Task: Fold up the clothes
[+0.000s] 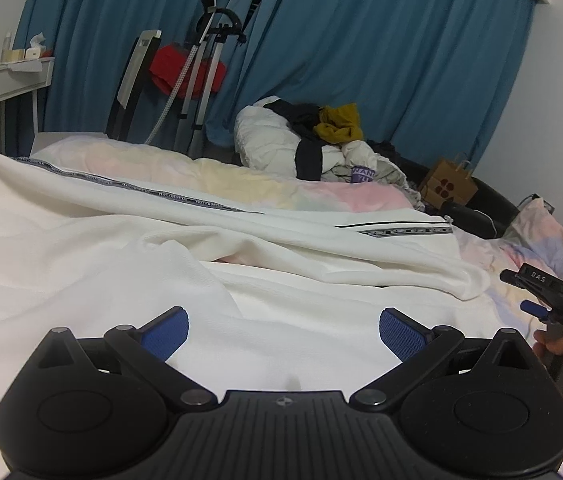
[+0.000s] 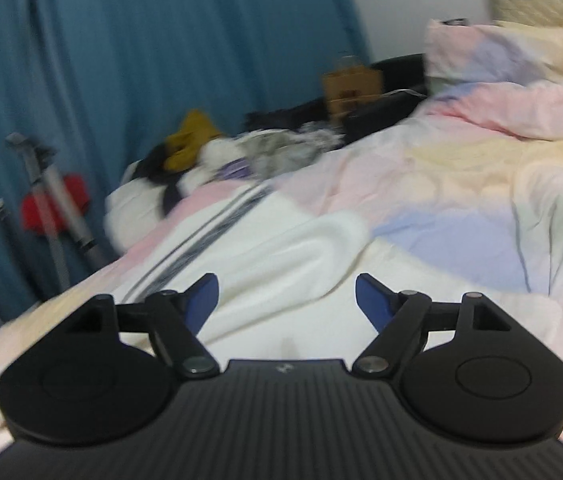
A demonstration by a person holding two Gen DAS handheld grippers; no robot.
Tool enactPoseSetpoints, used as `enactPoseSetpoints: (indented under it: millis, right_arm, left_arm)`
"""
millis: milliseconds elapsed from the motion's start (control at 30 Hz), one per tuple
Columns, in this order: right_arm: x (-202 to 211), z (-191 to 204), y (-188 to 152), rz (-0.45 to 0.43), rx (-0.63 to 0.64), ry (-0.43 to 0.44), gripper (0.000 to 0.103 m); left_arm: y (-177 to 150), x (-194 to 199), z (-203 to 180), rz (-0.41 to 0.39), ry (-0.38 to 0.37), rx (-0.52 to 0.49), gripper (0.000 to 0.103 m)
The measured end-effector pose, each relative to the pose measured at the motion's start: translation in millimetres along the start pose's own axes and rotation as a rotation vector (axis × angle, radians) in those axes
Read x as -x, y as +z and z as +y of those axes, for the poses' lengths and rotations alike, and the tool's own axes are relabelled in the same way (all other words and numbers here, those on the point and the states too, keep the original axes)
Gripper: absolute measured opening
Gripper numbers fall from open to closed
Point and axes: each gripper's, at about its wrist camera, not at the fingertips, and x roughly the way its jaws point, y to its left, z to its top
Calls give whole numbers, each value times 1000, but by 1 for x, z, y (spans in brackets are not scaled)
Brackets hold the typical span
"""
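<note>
A white garment [image 1: 129, 240] with dark printed side stripes lies spread and creased over the pastel bedspread [image 1: 321, 194]. My left gripper [image 1: 284, 330] hovers just above its near part, jaws wide open and empty. My right gripper [image 2: 286, 300] is open and empty too, above the garment's rounded end [image 2: 281, 248], whose dark stripes run away to the left. The right gripper also shows at the right edge of the left wrist view [image 1: 541, 292], held by a hand in a dark red sleeve.
A heap of clothes [image 1: 305, 140] with a mustard piece and dark pieces sits at the far side of the bed. A brown paper bag [image 1: 447, 186], a chair [image 1: 133, 80], a garment steamer [image 1: 205, 68] and blue curtains stand behind. Pillows [image 2: 521, 52] lie right.
</note>
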Motion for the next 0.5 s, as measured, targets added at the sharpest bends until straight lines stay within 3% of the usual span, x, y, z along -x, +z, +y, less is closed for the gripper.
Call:
enactPoseSetpoints:
  millis: [300,400,500]
  right_arm:
    - [96,64,-27,-14,114,244,78]
    - [103,80,-43,10,166,276,78]
    - [93,90,-51,32,223,249,77]
  left_arm:
    - [-2,65,9,-36,-5,-23,103]
    - [0,88,32,-26,8,78,103]
    - [-1,104,68,15,32,231,103]
